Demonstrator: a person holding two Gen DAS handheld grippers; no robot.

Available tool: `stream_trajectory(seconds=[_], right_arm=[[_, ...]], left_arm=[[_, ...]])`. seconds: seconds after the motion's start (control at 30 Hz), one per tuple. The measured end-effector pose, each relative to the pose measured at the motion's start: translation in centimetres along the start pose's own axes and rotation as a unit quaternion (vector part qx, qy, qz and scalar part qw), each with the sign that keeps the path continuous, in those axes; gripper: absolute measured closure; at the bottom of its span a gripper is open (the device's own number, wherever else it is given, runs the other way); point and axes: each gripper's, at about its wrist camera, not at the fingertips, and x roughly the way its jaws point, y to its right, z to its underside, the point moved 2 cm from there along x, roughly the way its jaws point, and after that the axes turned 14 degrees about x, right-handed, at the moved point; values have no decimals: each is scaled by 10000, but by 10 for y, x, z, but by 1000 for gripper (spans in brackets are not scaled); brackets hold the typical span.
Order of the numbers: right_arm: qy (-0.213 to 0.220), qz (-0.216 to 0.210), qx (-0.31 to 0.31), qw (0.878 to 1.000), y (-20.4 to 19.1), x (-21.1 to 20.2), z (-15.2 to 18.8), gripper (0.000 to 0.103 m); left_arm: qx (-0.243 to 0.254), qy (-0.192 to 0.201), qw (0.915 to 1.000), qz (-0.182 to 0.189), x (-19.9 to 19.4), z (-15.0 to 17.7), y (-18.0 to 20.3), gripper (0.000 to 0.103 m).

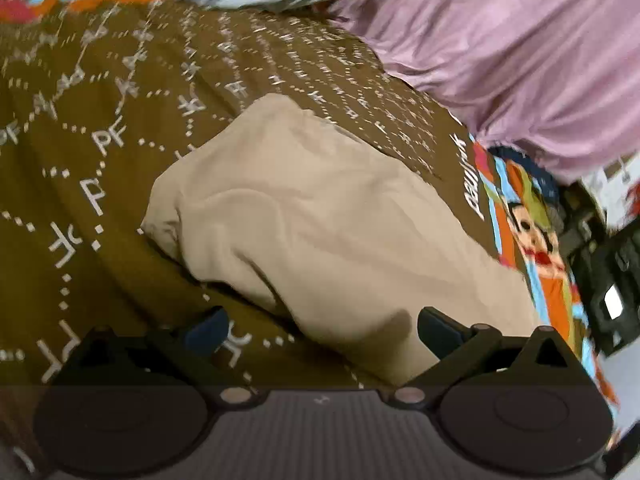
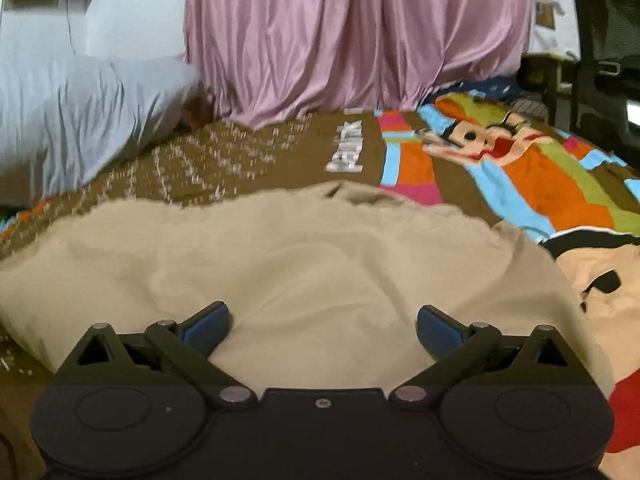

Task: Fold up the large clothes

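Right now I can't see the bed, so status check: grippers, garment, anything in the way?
Left gripper open, empty. Right gripper open, empty. Beige garment partly folded on the brown bedspread. Nothing blocking.

Soft, even indoor light, moderately dim with a warm cast, and only faint shadows in the folds of the beige garment (image 1: pixel 320 220). Both fisheye views bend strongly toward dark rounded corners. Motion blur smears the bedspread's (image 1: pixel 100 120) white pattern and the pink curtain (image 2: pixel 360 40).

garment (image 2: pixel 304 264) lies on bedspread (image 2: pixel 280 152), curtain (image 2: pixel 360 32) behind, pillow (image 2: pixel 80 120) left.
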Motion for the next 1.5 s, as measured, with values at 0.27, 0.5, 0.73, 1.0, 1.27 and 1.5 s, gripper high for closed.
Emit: stream_trajectory(seconds=[0.27, 0.5, 0.73, 1.0, 1.27, 1.5], right_arm=[[554, -479, -212, 9971, -49, -7, -20, 1], [-5, -163, -935, 9955, -73, 29, 6, 1], [-7, -183, -907, 9957, -70, 30, 8, 1], [-16, -198, -883, 9959, -70, 29, 9, 1], [-326, -391, -281, 9983, -57, 35, 2, 1], [-425, -616, 1260, 9892, -14, 17, -39, 30]], left_arm=[[-460, 191, 9987, -78, 20, -13, -23, 1], [-120, 264, 9992, -286, 22, -10, -12, 3], [-66, 501, 9975, -486, 19, -14, -8, 27], [-56, 801, 9941, -734, 0, -29, 2, 97], [2827, 1566, 9438, -688, -42, -61, 157, 100], [4712, 1172, 8740, -169, -32, -56, 293, 100]])
